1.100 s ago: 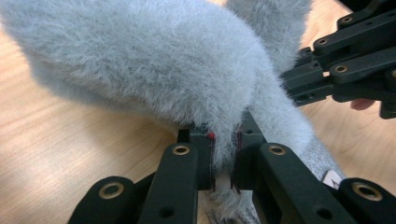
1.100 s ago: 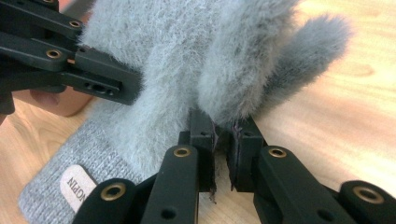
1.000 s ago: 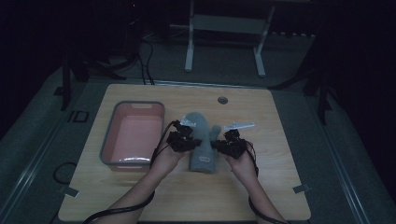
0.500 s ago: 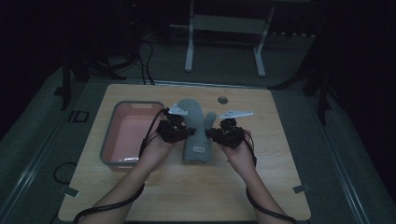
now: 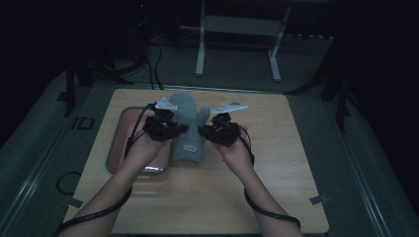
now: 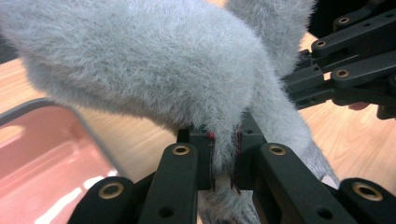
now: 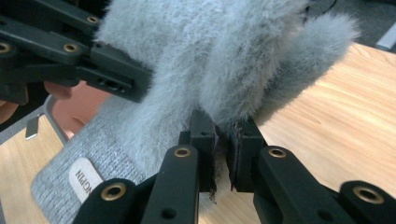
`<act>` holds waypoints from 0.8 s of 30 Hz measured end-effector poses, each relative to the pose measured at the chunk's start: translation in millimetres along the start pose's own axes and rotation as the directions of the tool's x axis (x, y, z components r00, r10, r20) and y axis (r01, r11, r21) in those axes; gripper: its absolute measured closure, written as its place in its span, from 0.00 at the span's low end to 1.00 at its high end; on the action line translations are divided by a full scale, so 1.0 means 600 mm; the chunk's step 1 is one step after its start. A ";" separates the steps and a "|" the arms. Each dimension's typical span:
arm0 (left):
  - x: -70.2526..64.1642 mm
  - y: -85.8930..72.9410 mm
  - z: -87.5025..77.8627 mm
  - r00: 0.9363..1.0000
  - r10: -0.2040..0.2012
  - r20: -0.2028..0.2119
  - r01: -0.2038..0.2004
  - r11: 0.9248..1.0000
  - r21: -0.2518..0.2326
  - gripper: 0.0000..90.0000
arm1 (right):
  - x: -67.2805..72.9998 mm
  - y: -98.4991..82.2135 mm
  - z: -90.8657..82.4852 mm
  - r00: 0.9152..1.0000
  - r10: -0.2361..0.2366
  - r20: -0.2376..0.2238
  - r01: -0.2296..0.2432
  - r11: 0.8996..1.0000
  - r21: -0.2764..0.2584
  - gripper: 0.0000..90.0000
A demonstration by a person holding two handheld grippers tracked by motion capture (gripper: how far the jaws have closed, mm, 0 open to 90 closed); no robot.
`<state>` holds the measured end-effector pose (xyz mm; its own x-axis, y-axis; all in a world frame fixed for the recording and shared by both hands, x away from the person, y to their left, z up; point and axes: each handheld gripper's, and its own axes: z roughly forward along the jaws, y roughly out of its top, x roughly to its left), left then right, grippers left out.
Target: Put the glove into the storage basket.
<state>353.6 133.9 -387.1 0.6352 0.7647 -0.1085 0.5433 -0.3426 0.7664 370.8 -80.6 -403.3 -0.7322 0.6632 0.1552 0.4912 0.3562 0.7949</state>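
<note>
A grey fuzzy mitten (image 5: 189, 129) hangs above the middle of the wooden counter (image 5: 291, 163), held up by both grippers, thumb lobe toward the right and ribbed cuff hanging lowest toward the person. A small pale label (image 7: 85, 175) sits on the cuff, its lettering too small to read reliably. The left gripper (image 5: 174, 129) has its fingers (image 6: 208, 156) pressed together on a fold of the mitten's fleece along the left edge; in the left gripper view the fabric is pinched tight between the red-edged pads. The right gripper (image 5: 203, 130) does the same on the opposite edge, its fingers (image 7: 206, 154) nipping a tuft of fleece just below the thumb lobe. The two grippers face each other across the mitten, close together, each carried in one of the person's hands, forearms entering from the near edge. Just to the left of the mitten, resting on the counter, lies a shallow pink tray (image 5: 123, 143) with a grey rim, partly covered by the left hand (image 5: 143, 148). A black cable (image 5: 267, 210) trails from the right gripper along the forearm.
</note>
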 end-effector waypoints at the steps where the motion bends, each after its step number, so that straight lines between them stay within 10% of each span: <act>1: 0.004 -0.001 -0.005 1.000 -0.001 -0.002 0.001 1.000 0.003 0.92 | 0.006 0.006 0.005 1.000 -0.009 -0.005 0.009 1.000 0.002 0.92; 24: 0.122 -0.067 -0.118 0.989 -0.104 -0.108 0.104 0.995 -0.003 0.92 | 0.125 0.101 0.128 0.992 -0.095 -0.078 0.099 0.993 0.057 0.92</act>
<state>339.5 242.0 -381.1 0.5123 0.8505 -0.1189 0.6051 -0.2593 0.7527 382.1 41.3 -388.3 -0.8101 0.5729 0.1247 0.4423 0.4575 0.7714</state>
